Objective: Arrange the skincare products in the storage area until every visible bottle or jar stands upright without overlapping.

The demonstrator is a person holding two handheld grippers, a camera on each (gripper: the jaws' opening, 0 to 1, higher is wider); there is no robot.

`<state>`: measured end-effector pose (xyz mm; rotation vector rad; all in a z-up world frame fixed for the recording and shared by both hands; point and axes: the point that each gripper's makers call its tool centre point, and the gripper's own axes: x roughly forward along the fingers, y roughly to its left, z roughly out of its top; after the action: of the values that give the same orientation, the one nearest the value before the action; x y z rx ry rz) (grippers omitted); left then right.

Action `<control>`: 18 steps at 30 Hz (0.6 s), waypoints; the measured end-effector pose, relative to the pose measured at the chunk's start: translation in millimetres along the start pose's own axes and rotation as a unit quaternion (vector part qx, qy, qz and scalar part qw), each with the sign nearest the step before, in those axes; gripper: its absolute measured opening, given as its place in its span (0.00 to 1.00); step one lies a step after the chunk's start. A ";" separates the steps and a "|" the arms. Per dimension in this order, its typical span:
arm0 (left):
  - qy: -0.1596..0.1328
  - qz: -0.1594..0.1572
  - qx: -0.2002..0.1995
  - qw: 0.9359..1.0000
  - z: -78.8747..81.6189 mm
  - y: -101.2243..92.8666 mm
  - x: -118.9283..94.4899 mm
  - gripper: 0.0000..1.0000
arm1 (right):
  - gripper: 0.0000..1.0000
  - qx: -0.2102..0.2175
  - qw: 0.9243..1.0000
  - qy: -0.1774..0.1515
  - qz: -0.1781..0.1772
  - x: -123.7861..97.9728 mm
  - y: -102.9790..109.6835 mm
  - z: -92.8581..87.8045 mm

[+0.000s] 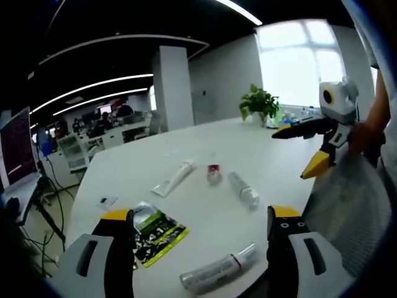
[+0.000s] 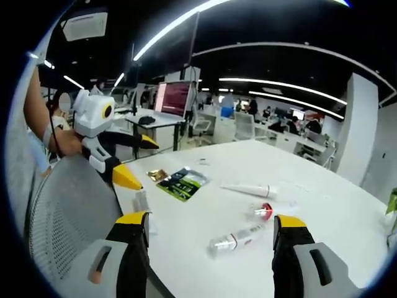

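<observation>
Both held above white table point(image 1: 186, 155), left gripper point(image 1: 201, 226) and right gripper point(image 2: 211, 230) gaping, clasping nothing; four tubes lying flat, apart, near green sachet point(image 1: 155, 231).

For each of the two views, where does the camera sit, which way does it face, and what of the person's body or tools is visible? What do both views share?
Left gripper view: rides on the left gripper, looking across the white table toward a window; the right gripper enters at right, held by a hand.
Right gripper view: rides on the right gripper, looking across the table toward office desks; the left gripper enters at left, with a forearm and a mesh chair.
Shared: the table, lying tubes, a green packet.
</observation>
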<state>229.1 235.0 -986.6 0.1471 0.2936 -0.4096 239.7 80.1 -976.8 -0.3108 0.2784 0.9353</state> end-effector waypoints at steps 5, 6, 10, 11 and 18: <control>0.004 -0.001 0.002 1.000 -1.9 -0.2 0.1 0.84 | 0.83 0.001 1.000 0.003 0.003 0.8 0.8 -0.9; 0.002 0.000 0.001 1.000 -1.3 0.0 0.0 0.84 | 0.83 -0.001 1.000 0.002 0.004 0.9 1.4 -0.4; 0.001 0.002 0.001 1.000 -0.9 1.6 -0.5 0.84 | 0.83 -0.003 1.000 0.003 0.004 0.4 2.3 -0.7; 0.001 0.002 0.001 1.000 -0.9 1.4 -0.5 0.84 | 0.83 -0.001 1.000 0.000 0.003 0.3 2.1 0.5; 0.004 0.001 0.004 1.000 -1.9 0.4 -0.2 0.84 | 0.83 0.004 1.000 -0.009 -0.002 -1.9 -1.0 3.8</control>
<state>228.7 235.8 -988.3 0.1558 0.2998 -0.4090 239.8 79.5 -972.5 -0.2948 0.2657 0.9332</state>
